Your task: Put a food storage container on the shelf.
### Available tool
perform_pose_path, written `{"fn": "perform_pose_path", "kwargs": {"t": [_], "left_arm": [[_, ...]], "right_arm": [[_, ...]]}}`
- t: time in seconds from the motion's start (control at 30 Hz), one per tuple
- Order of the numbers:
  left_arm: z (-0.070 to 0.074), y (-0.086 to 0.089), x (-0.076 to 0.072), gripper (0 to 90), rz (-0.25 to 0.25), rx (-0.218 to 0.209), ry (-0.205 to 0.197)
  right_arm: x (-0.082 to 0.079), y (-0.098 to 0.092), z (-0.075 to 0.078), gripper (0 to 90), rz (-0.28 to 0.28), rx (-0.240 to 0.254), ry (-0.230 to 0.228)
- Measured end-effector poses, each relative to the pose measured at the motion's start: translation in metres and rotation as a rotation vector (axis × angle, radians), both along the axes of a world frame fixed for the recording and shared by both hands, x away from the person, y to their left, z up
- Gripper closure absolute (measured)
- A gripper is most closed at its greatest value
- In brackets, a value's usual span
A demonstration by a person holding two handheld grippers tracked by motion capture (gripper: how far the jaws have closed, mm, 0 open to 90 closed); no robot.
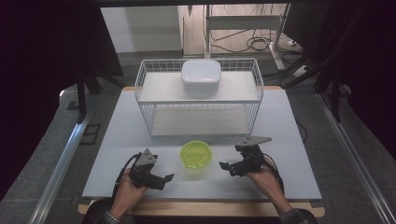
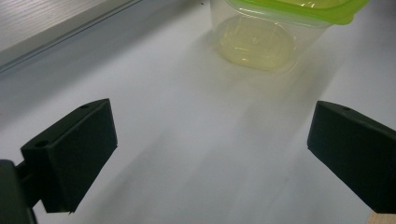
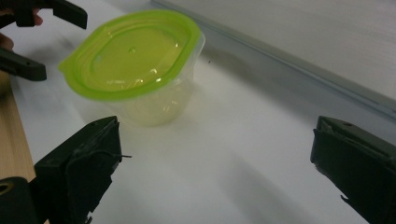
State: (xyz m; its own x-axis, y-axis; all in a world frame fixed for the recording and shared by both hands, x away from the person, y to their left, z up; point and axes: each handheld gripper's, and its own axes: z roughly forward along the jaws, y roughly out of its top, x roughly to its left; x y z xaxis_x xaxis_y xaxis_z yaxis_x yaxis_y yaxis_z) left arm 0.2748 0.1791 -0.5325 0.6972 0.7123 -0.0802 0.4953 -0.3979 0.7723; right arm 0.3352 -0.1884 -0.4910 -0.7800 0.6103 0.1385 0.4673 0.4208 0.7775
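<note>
A clear tub with a lime-green lid point(image 1: 196, 155) stands on the white table point(image 1: 285, 140), near its front middle. My left gripper point(image 1: 163, 179) lies left of the tub, jaws pointing right at it, held by a hand. To the tub's right sits my right gripper point(image 1: 227, 169), pointing left. In the left gripper view the gripper point(image 2: 210, 126) is open and empty, with the tub point(image 2: 266, 32) ahead, apart from the jaws. My right gripper point(image 3: 215, 140) is also open, the tub point(image 3: 135, 65) ahead left and the left gripper point(image 3: 51, 42) beyond it.
A white wire basket point(image 1: 201, 116) stands behind the tub, with a white lidded box point(image 1: 201, 77) on its upper level. The table's wooden front edge point(image 1: 201, 209) runs just below the hands. Dark curtains hang on both sides, and cables lie on the floor behind.
</note>
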Motion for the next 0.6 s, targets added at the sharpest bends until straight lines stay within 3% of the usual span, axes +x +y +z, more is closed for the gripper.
{"fn": "perform_pose_path", "kwargs": {"t": [0.2,0.37,0.6], "left_arm": [[0.000,0.001,0.001,1.6,0.002,-0.003,0.005],[-0.001,0.002,0.001,1.6,0.004,-0.007,0.009],[-0.002,0.001,0.001,1.8,0.002,-0.004,0.016]], "right_arm": [[0.012,0.009,0.006,2.4,-0.011,0.010,0.020],[0.023,0.018,0.011,2.4,-0.018,0.054,0.077],[0.035,0.033,0.015,8.9,-0.010,0.034,0.109]]}}
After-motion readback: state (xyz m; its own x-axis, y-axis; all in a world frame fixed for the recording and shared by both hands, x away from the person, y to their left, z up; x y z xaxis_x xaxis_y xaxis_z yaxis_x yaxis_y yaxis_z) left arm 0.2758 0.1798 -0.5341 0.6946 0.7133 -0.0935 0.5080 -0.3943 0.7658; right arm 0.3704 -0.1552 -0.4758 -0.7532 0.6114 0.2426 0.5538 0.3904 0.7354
